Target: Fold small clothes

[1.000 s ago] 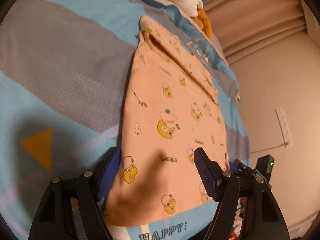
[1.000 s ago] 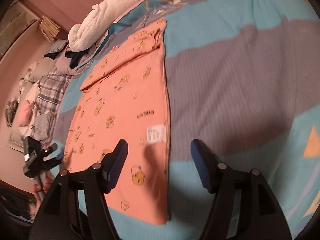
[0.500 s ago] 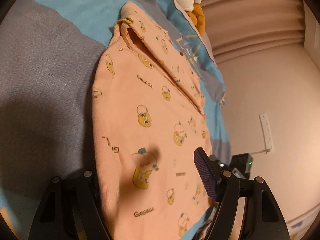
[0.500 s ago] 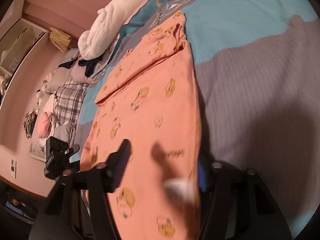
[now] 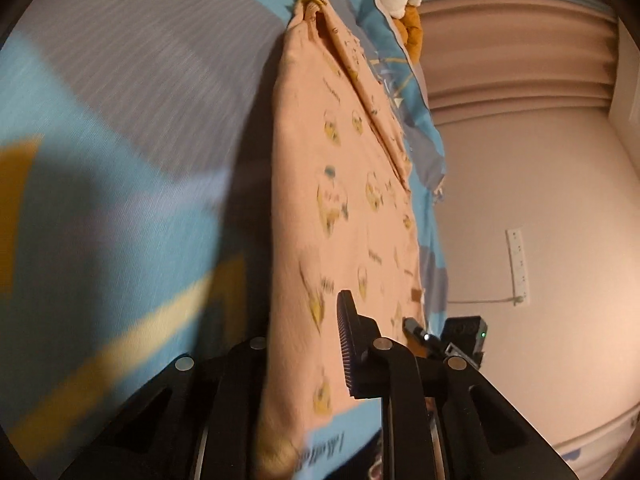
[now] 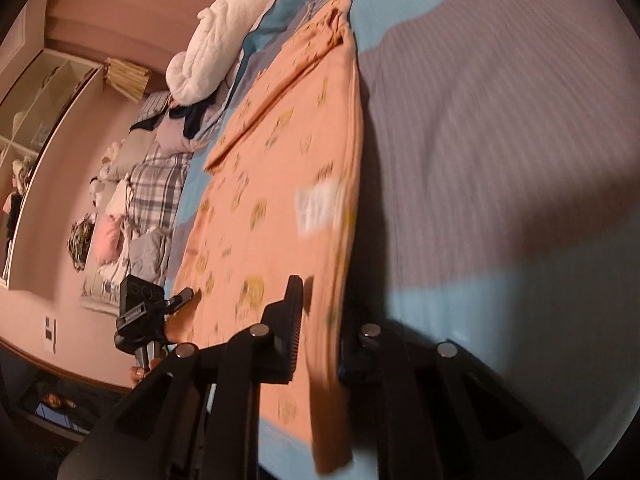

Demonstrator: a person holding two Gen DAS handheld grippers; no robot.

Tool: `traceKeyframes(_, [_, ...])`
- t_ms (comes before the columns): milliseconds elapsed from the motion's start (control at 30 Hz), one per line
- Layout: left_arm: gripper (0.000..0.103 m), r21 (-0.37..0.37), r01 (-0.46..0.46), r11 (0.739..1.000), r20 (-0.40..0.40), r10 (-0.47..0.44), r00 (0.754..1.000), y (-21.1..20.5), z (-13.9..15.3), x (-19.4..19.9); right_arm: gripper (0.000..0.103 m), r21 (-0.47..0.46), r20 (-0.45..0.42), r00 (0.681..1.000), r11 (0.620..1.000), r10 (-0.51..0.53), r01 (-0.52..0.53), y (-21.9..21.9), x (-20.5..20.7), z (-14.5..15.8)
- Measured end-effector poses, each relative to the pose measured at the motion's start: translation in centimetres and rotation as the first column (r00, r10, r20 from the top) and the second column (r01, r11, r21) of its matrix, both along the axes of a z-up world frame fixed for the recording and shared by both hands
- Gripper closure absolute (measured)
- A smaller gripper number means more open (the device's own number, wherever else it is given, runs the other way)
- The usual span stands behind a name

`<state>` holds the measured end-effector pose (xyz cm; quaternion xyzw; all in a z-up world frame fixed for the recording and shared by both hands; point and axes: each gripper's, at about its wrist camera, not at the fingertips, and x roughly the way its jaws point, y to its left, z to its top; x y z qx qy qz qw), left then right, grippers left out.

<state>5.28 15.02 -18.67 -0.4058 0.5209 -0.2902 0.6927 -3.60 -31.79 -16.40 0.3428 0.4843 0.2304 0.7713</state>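
A peach baby garment point(image 5: 340, 200) printed with yellow cartoon faces lies lengthwise on the bed, a sleeve folded over its far part. My left gripper point(image 5: 304, 344) has the garment's near left edge between its jaws, which are closing; the cloth bunches there and hides the left finger. In the right wrist view the same garment point(image 6: 288, 168) shows a white label. My right gripper point(image 6: 322, 320) is closing on the garment's near right edge, which rises off the cover. Each gripper appears in the other's view: the right one point(image 5: 460, 332) and the left one point(image 6: 148, 308).
The bed cover point(image 6: 500, 120) is blue and grey with yellow shapes. A white fluffy blanket point(image 6: 212, 40) and a heap of plaid and pink clothes point(image 6: 156, 184) lie beyond the garment. The bed's edge, a wall with a socket strip point(image 5: 518, 264) and curtains stand close by.
Both grippers slid forward over the garment's near end, then dropped and closed from wide open onto its side edges. The pinched edges now stand up off the cover.
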Motion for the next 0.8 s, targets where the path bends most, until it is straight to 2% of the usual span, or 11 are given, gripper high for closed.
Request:
traceKeyframes(200, [0.085,0.041,-0.019,0.999,-0.003,0.019,1.000,0.2,0.5,-1.0,0.092,0.009,0.015,1.000,1.000,-0.025,0.025,0.6,-1.0,-0.2])
traceKeyframes(300, [0.088,0.081,-0.033,0.996,0.005,0.033,0.999,-0.3,0.9,-0.7,0.100,-0.036,0.027,0.999,0.999,-0.035,0.036,1.0,-1.0,0.0])
traceKeyframes(333, [0.093,0.093,-0.039,0.995,0.008,0.039,0.999,-0.6,1.0,-0.6,0.099,-0.046,0.036,0.999,0.998,-0.034,0.036,1.1,-1.1,0.2])
traceKeyframes(433, [0.094,0.098,-0.063,0.993,-0.011,0.064,0.998,-0.5,1.1,-0.2,0.099,-0.064,0.056,0.998,0.997,-0.031,0.035,1.6,-1.1,0.7])
traceKeyframes(533, [0.095,0.047,-0.096,0.994,-0.014,0.096,0.995,0.2,1.2,-0.4,0.099,-0.030,0.076,0.997,0.999,-0.034,0.037,1.7,-1.2,1.3])
traceKeyframes(667, [0.096,-0.026,-0.095,0.995,0.063,0.096,0.993,0.6,2.7,-0.4,0.099,0.012,0.133,0.991,0.999,-0.034,0.033,1.9,-1.2,2.7])
traceKeyframes(733, [0.102,-0.057,-0.098,0.994,0.086,0.103,0.991,0.6,3.3,-0.2,0.099,0.025,0.149,0.988,0.999,-0.037,0.033,2.0,-1.0,3.2])
traceKeyframes(800, [0.102,-0.097,-0.100,0.990,0.098,0.110,0.989,0.4,3.6,0.4,0.099,0.055,0.170,0.984,0.998,-0.044,0.035,2.0,-0.8,3.7])
